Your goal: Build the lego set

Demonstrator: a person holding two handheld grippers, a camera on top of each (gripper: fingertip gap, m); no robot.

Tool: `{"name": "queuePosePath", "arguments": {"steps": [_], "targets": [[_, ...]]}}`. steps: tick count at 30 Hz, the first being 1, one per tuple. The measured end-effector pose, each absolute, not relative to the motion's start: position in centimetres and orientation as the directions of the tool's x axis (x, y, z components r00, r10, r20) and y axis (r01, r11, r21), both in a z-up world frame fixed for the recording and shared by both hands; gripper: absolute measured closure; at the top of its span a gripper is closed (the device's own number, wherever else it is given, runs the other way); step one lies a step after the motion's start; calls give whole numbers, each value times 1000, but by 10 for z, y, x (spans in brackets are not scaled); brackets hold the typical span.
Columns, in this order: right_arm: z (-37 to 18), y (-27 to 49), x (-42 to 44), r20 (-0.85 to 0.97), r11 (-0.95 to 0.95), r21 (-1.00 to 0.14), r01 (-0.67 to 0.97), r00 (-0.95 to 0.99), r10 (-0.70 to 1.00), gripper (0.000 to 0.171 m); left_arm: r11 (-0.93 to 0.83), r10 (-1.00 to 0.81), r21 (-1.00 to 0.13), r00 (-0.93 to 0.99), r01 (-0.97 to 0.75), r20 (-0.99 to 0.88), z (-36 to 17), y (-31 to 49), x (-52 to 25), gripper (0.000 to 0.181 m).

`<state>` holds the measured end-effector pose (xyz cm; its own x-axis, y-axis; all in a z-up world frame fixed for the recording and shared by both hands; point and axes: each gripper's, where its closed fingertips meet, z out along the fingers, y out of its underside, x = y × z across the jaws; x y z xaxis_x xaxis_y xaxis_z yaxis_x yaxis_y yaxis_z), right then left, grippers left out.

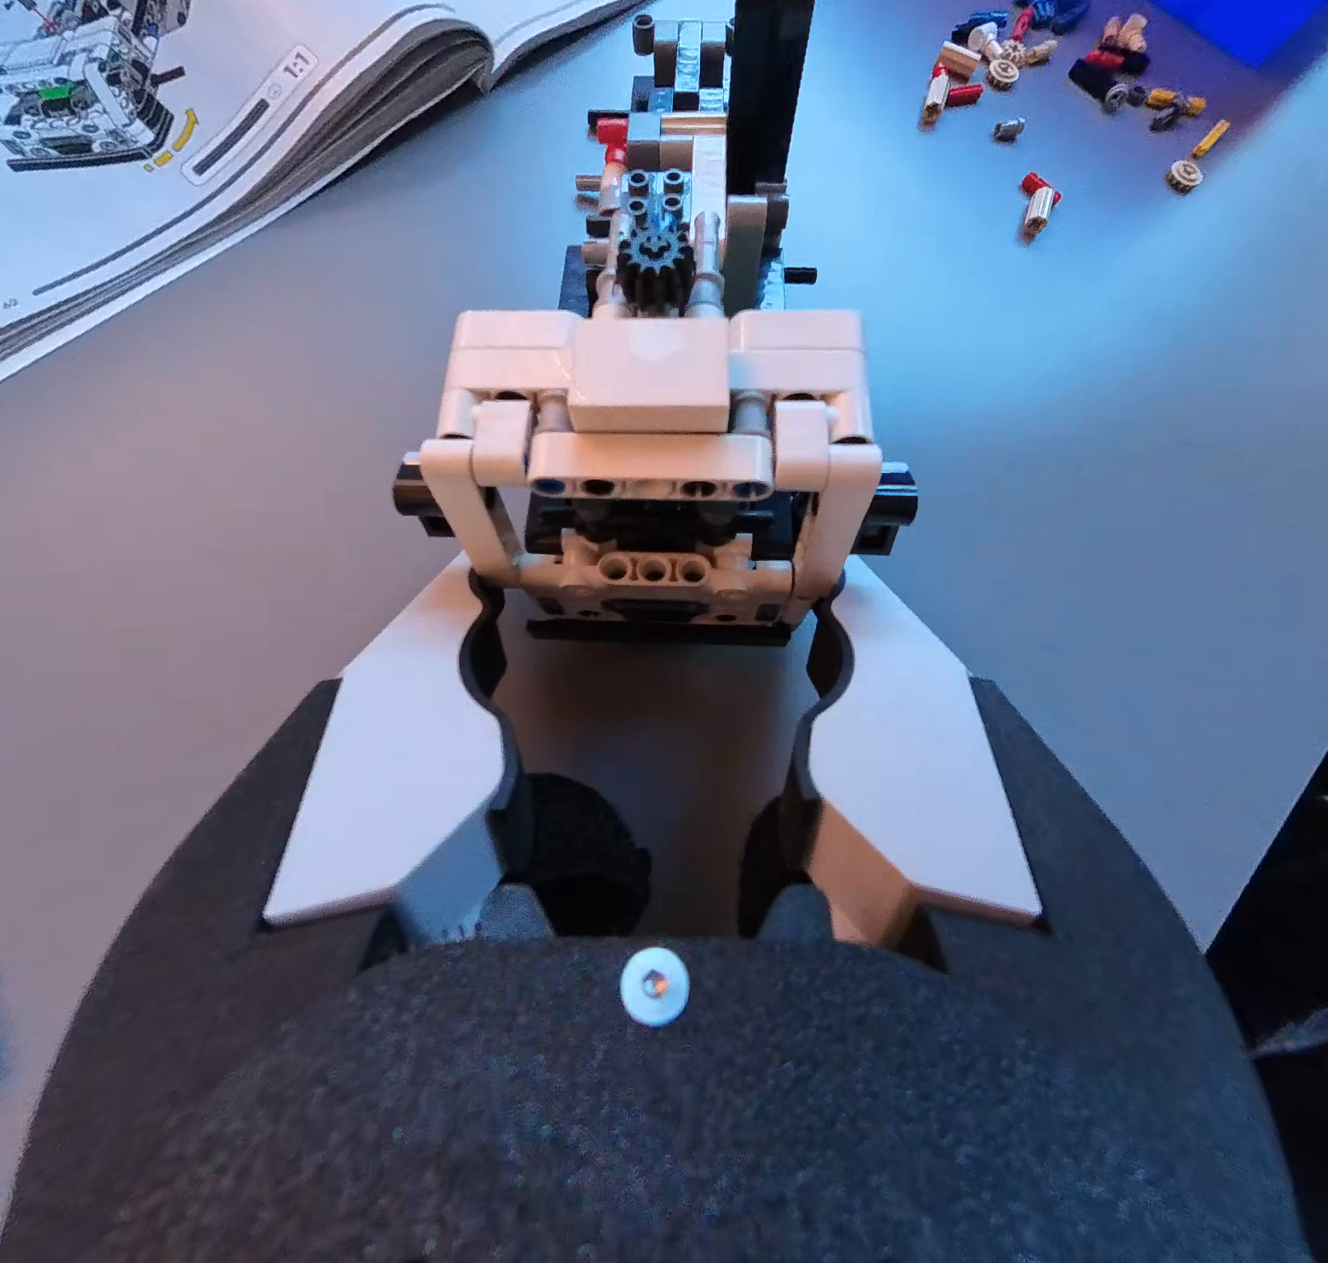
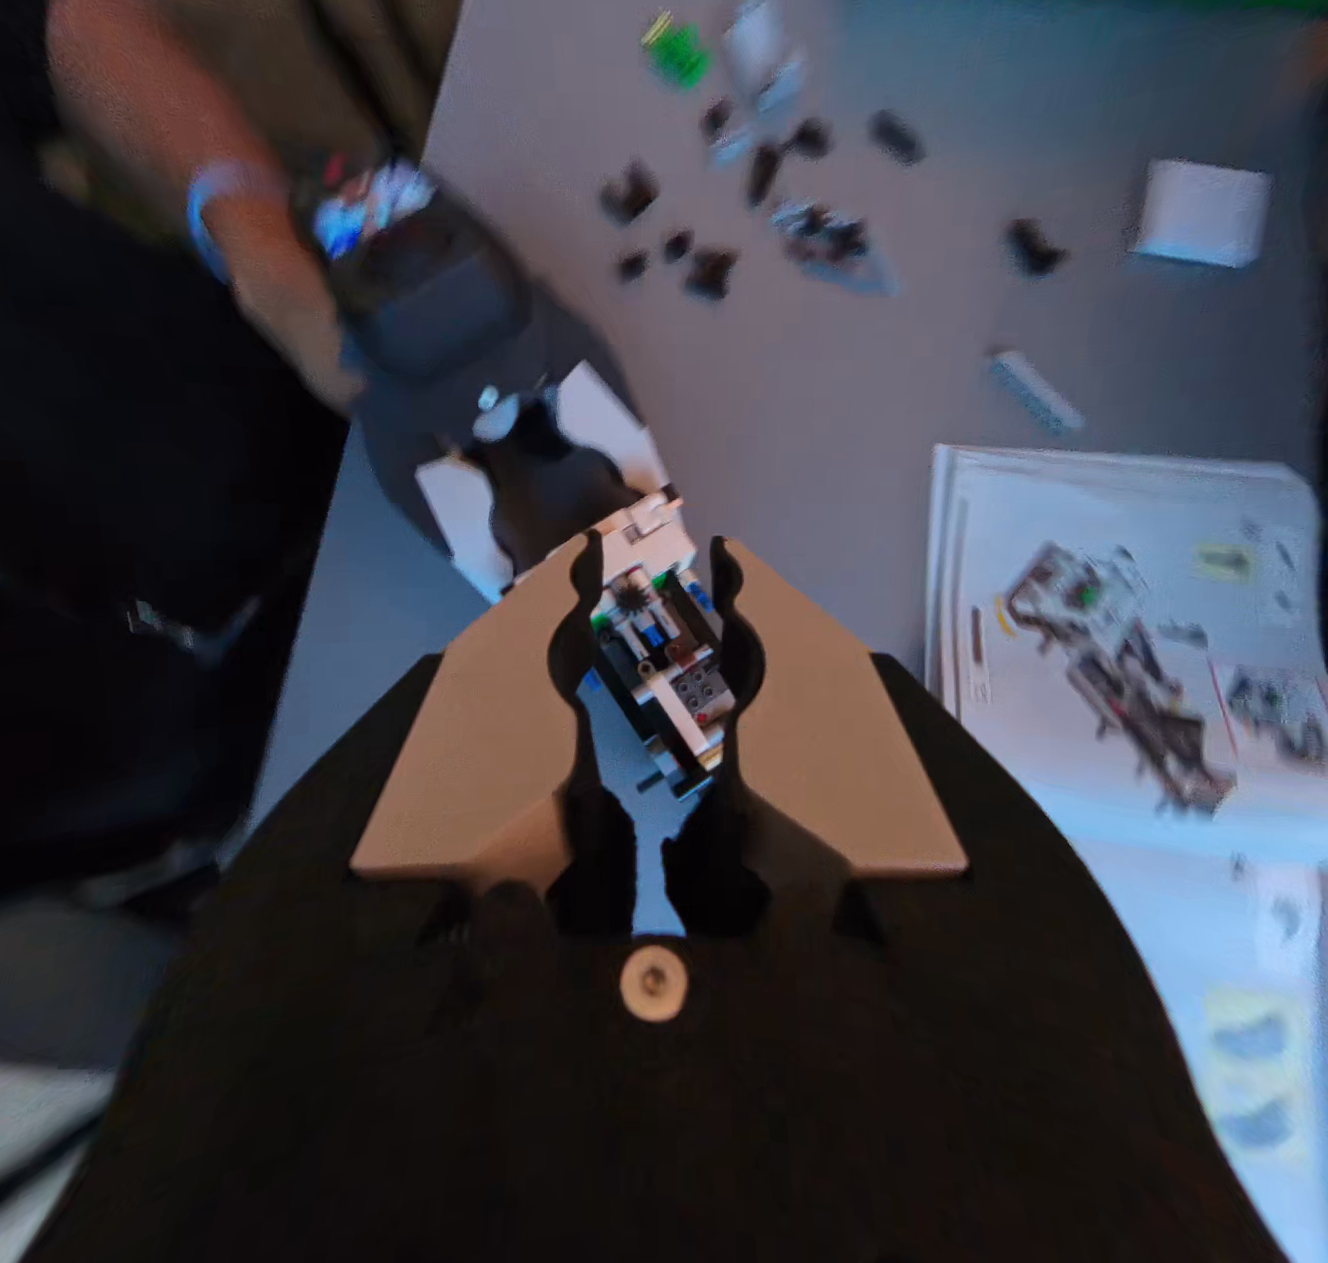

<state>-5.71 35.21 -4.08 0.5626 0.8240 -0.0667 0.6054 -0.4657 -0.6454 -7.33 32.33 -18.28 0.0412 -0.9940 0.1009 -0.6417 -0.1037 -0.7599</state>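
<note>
Left wrist view: the left gripper (image 1: 652,585) has its jaws spread wide around the near end of the lego model (image 1: 657,438), fingertips pressed against its white side beams, gripping it. The model stands on the grey table (image 1: 1042,474). It is blocky: smooth white plastic beams with round pin holes, a black toothed gear on top. Its long axis runs straight away from the gripper, ending in a tall black panel. An open instruction booklet (image 1: 237,100) lies left of the model; small loose parts (image 1: 1035,79) are scattered to its right.

Right wrist view (blurred): the right gripper (image 2: 654,546) hovers above the model (image 2: 661,668), jaws narrowly apart, holding nothing. The model's length shows through the gap. The left gripper (image 2: 546,488) sits at the model's far end.
</note>
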Motion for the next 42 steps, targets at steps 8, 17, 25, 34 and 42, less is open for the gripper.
{"name": "queuePosePath", "arguments": {"steps": [8,17,25,34,42], "targets": [[-43,295,-1,-114,-286,-958,-27,949,292,131,-82,-996,-741,39,-667,75,-188,324,-70,96],[-115,236,8,-92,-316,-945,-85,996,7,120,-16,-1000,-731,15,-682,7,-192,324,-76,96],[-106,234,40,-136,-198,-968,-156,984,-113,98,-33,-999,-788,-9,-614,49,-177,320,-88,71],[-102,240,72,-92,-154,-980,-126,973,-210,90,29,-993,-974,102,-223,-53,-99,375,-126,99],[-110,264,72,-137,-222,-960,-172,977,-165,107,-71,-996,-979,70,-190,59,-92,421,-80,107]]}}
